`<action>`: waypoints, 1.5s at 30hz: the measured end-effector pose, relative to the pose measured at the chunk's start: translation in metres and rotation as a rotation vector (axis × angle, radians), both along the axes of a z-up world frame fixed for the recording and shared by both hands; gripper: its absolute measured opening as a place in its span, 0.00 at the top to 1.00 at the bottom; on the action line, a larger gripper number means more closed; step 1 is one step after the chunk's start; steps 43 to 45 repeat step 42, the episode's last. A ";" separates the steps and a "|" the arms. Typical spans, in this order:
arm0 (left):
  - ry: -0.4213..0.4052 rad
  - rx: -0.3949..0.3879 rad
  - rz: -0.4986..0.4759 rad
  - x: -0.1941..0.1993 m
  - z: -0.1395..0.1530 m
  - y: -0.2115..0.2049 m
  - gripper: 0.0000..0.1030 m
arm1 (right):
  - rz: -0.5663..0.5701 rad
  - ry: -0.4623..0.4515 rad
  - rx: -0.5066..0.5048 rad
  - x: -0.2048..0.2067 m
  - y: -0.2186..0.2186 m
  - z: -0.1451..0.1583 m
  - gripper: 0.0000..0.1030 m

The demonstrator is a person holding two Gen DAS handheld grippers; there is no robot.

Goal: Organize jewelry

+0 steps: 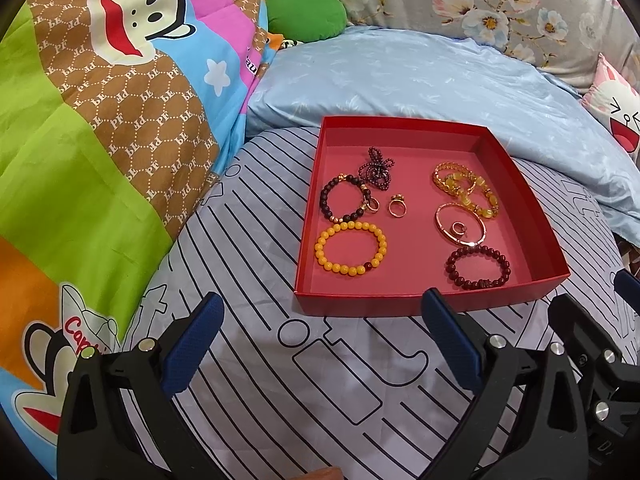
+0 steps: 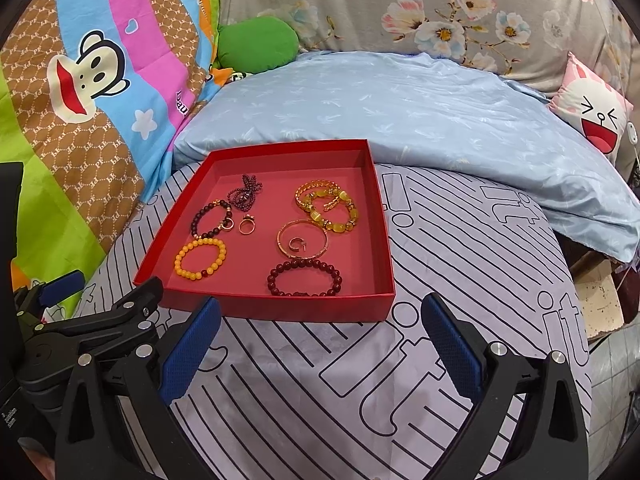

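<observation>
A shallow red box [image 1: 500, 298] [image 2: 280, 310] sits on a striped grey cushion and holds the jewelry. On its left lie a dark bead bracelet [image 1: 346, 198] [image 2: 200, 220], a yellow bead bracelet [image 1: 350, 248] [image 2: 200, 259], a dark bead chain [image 1: 376, 168] and a gold ring [image 1: 397, 205] [image 2: 247, 225]. On its right lie amber bracelets [image 1: 466, 186] [image 2: 326, 204], a thin gold bangle [image 1: 460, 222] [image 2: 303, 238] around a small ring, and a dark red bracelet [image 1: 478, 266] [image 2: 305, 279]. My left gripper [image 1: 322, 346] and right gripper [image 2: 320, 350] are open and empty, just before the box's near wall.
The striped cushion [image 1: 320, 380] [image 2: 460, 280] lies on a bed. A cartoon quilt [image 1: 100, 140] rises at the left, a light blue pillow [image 1: 420, 76] [image 2: 400, 112] lies behind the box, and a floral pillow [image 2: 420, 4] behind that. The cushion's right edge drops to a tiled floor [image 2: 612, 380].
</observation>
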State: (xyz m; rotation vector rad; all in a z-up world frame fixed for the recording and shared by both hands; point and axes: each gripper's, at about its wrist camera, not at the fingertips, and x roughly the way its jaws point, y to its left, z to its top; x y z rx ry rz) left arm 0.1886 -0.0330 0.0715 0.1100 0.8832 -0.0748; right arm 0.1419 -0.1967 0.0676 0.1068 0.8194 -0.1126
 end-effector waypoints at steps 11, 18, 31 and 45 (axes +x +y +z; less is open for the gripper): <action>-0.007 0.007 -0.002 -0.001 0.001 0.000 0.08 | 0.000 0.000 0.001 0.000 0.000 0.000 0.06; 0.014 -0.006 0.004 0.002 -0.001 0.001 0.08 | 0.002 -0.001 0.000 0.000 0.000 0.000 0.06; 0.016 -0.002 0.004 0.003 -0.002 0.002 0.09 | 0.002 0.000 -0.001 0.000 0.000 0.000 0.06; 0.001 0.006 -0.004 0.003 0.000 0.000 0.09 | 0.001 0.000 0.001 -0.001 -0.001 0.000 0.06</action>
